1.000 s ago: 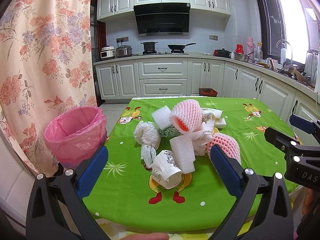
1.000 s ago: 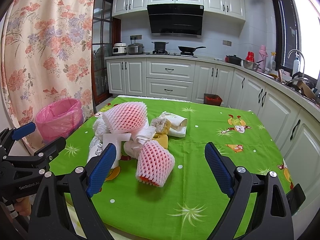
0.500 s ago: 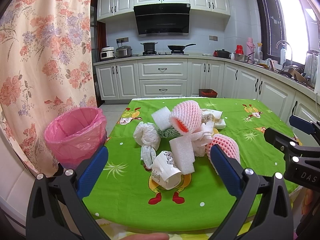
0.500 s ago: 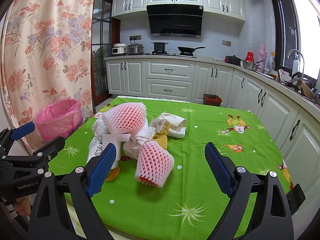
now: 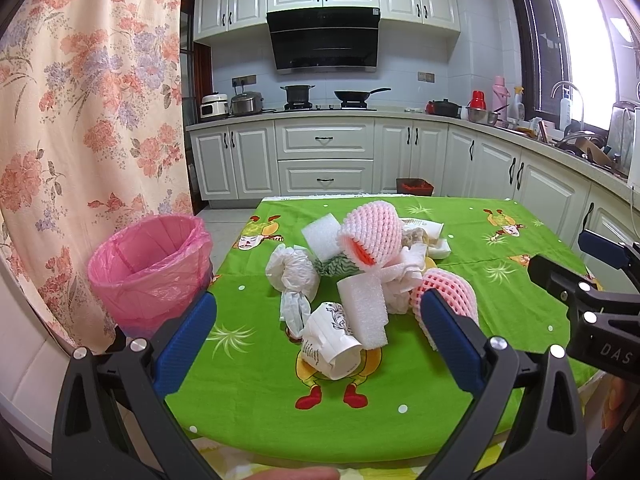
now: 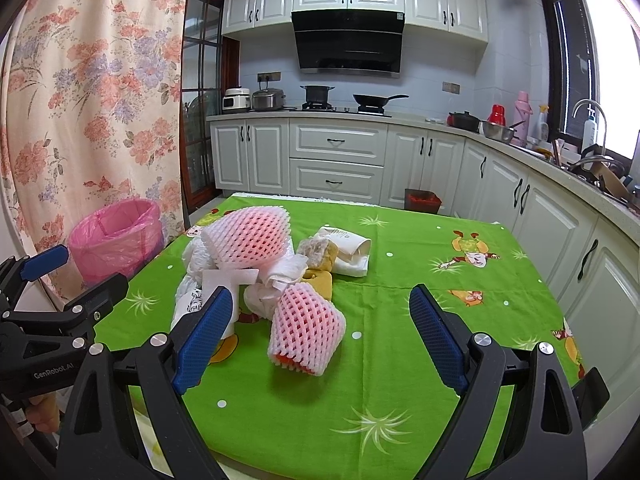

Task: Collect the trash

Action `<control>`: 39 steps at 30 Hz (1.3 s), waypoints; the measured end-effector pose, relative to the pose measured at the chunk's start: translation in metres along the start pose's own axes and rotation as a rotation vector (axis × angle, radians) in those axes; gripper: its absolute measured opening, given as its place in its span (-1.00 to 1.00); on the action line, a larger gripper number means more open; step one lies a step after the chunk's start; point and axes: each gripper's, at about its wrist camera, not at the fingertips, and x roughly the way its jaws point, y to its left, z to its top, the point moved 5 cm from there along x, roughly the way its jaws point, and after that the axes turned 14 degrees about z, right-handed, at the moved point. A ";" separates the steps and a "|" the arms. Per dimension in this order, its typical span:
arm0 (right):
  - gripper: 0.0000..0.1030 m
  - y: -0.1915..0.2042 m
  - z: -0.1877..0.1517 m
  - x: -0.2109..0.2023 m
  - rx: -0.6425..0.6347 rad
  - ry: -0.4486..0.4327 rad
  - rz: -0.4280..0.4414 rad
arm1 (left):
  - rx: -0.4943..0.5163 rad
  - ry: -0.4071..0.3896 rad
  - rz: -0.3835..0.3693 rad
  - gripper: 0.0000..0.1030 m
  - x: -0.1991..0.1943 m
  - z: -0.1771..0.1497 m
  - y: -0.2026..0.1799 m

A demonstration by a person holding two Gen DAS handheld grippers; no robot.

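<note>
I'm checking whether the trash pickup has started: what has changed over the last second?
Nothing visibly changed. The left gripper and right gripper are both open and empty, short of the trash pile on the green tablecloth. The pink-lined bin sits where it was, off the table's left edge.

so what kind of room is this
Most likely a home kitchen: a range hood hangs over a stove with a pot and pan, white cabinets line the walls, and a sink faucet stands by the window.
</note>
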 end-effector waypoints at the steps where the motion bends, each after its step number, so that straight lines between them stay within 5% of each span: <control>1: 0.64 0.000 0.000 0.000 0.000 0.000 0.000 | 0.000 0.000 0.000 0.91 0.000 0.000 0.000; 39: 0.64 -0.002 -0.007 0.006 0.019 -0.002 -0.008 | -0.037 0.010 -0.040 0.91 0.006 -0.008 0.000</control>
